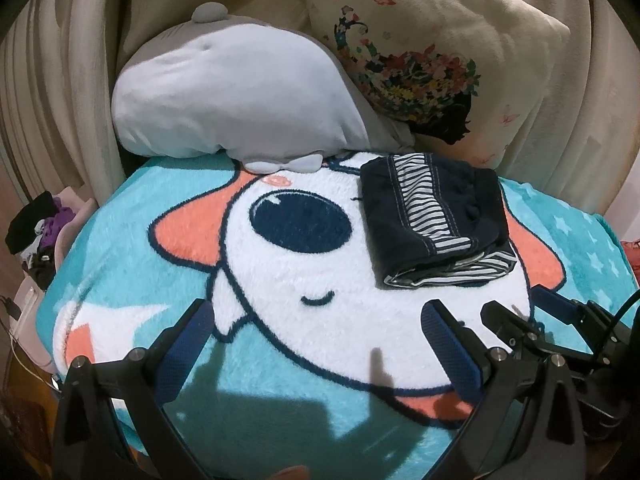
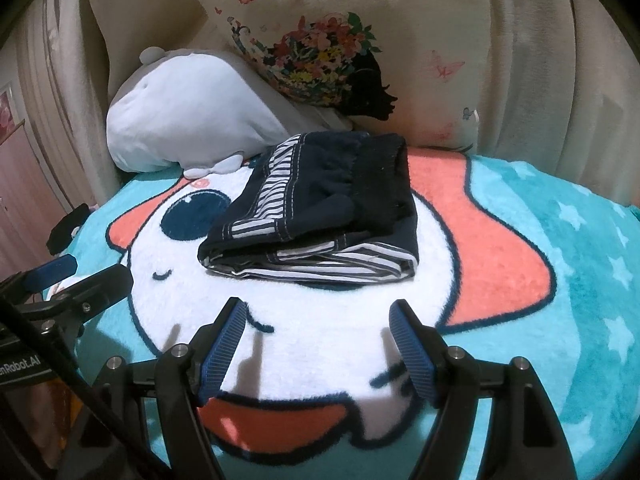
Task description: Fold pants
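Observation:
The dark navy pants (image 1: 434, 220) with a striped side band lie folded into a compact bundle on the fluffy cartoon blanket (image 1: 280, 272). In the right wrist view the pants (image 2: 320, 216) sit just beyond my right gripper (image 2: 318, 312), which stands open with only blanket between its blue pads. My left gripper (image 1: 318, 312) is open too, hovering over the blanket to the left of and nearer than the pants, with nothing in it. The right gripper (image 1: 516, 304) shows at the lower right of the left wrist view. The left gripper (image 2: 86, 272) shows at the left edge of the right wrist view.
A grey and white plush whale (image 1: 232, 100) and a cream pillow (image 1: 432, 56) with a flower print lean against the curtain behind the blanket. A pile of clothes (image 1: 44, 220) lies off the blanket's left edge. The blanket's right side (image 2: 580, 248) shows white stars.

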Action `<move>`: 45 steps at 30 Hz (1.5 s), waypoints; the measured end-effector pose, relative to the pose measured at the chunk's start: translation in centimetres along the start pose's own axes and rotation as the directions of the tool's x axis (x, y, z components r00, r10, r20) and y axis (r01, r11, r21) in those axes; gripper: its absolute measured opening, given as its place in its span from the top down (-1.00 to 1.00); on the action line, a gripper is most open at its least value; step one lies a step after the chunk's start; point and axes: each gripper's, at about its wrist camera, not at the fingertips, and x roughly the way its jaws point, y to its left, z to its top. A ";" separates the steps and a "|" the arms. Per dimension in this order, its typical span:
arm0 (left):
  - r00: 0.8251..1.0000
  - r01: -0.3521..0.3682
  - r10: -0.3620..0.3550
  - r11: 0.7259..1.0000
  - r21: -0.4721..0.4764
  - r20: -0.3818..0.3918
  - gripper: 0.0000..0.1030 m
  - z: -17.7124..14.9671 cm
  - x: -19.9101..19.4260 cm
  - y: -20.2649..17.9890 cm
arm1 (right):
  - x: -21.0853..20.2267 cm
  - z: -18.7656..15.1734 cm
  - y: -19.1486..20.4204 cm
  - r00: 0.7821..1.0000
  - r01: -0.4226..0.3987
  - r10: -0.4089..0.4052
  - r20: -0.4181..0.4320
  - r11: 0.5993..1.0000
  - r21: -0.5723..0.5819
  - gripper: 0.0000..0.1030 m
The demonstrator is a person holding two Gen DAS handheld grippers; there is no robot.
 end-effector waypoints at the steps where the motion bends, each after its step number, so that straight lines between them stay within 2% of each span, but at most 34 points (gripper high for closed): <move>1: 1.000 0.001 -0.001 1.000 -0.002 -0.001 -1.00 0.0 0.0 0.1 | 0.0 0.0 0.1 1.000 0.001 -0.001 -0.001 1.000 -0.003 -0.53; 45: 0.999 0.016 -0.018 0.999 -0.036 -0.049 -1.00 0.1 1.2 0.9 | 0.8 0.4 1.3 1.000 -0.007 0.007 -0.017 1.000 -0.026 -0.56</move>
